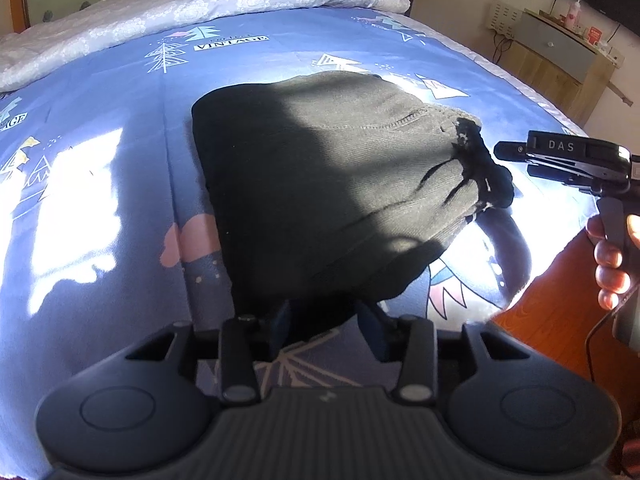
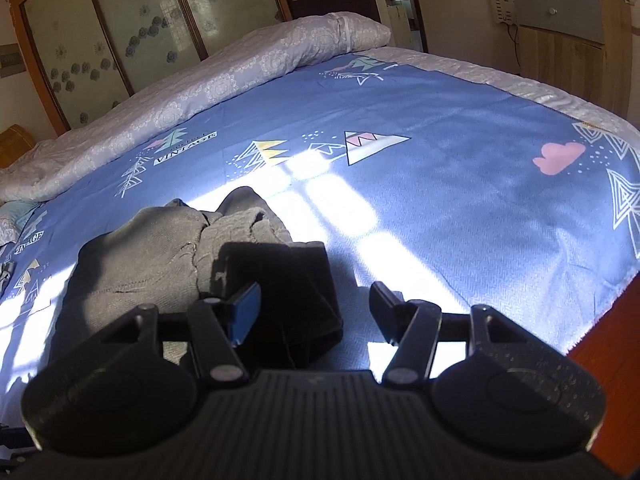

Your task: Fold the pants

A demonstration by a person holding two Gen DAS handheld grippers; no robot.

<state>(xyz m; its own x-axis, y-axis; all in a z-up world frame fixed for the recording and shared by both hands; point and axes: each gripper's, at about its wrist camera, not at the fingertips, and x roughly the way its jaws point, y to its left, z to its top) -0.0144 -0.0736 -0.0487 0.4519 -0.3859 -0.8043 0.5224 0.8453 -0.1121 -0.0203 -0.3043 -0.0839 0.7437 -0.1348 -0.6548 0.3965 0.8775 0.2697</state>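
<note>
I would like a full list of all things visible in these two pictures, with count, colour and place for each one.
pants: one, dark grey, folded into a compact bundle on the bed, near its front edge
bed sheet: one, blue with tree and cloud prints, covering the bed
quilt: one, pale lilac with white flowers, rolled along the far side
cabinet: one, light wood with a grey drawer, by the right wall
wardrobe doors: several, frosted with flower pattern, behind the bed
left gripper: one, dark, open at the near hem of the pants
right gripper: one, dark, open beside the bundle's right end
hand: one, on the right gripper's handle
</note>
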